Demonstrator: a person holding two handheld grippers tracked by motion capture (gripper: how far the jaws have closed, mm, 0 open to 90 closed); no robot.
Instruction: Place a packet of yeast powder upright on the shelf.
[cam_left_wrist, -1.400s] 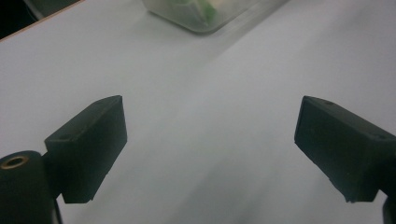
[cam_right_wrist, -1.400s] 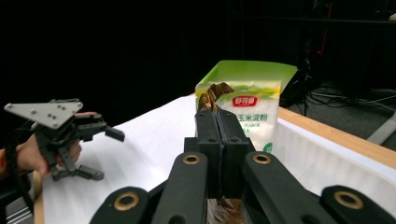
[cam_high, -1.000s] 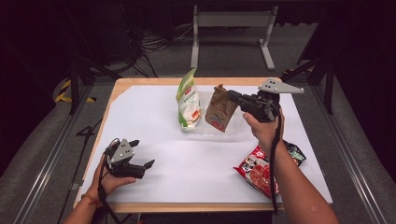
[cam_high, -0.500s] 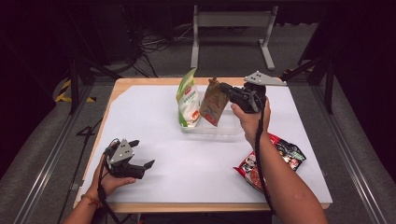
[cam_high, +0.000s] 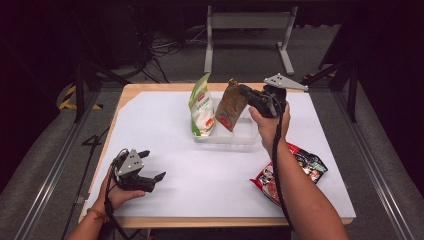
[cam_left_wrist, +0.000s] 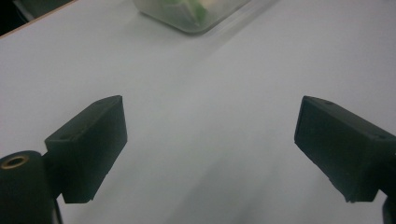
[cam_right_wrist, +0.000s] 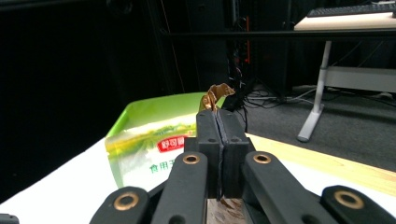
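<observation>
Right gripper (cam_high: 246, 95) clamped on top edge of brown pouch (cam_high: 230, 106); pouch held tilted over clear tray (cam_high: 235, 137) near table's (cam_high: 165, 120) far edge, beside green pouch (cam_high: 202, 107) standing in tray. Left gripper (cam_high: 152, 165) rested near front-left corner, jaws apart, nothing between. Red packet (cam_high: 295, 170) seen near front-right corner.

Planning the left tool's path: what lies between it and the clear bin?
Nothing: in the left gripper view, bare white table cover runs from the left tool to the clear bin.
</observation>
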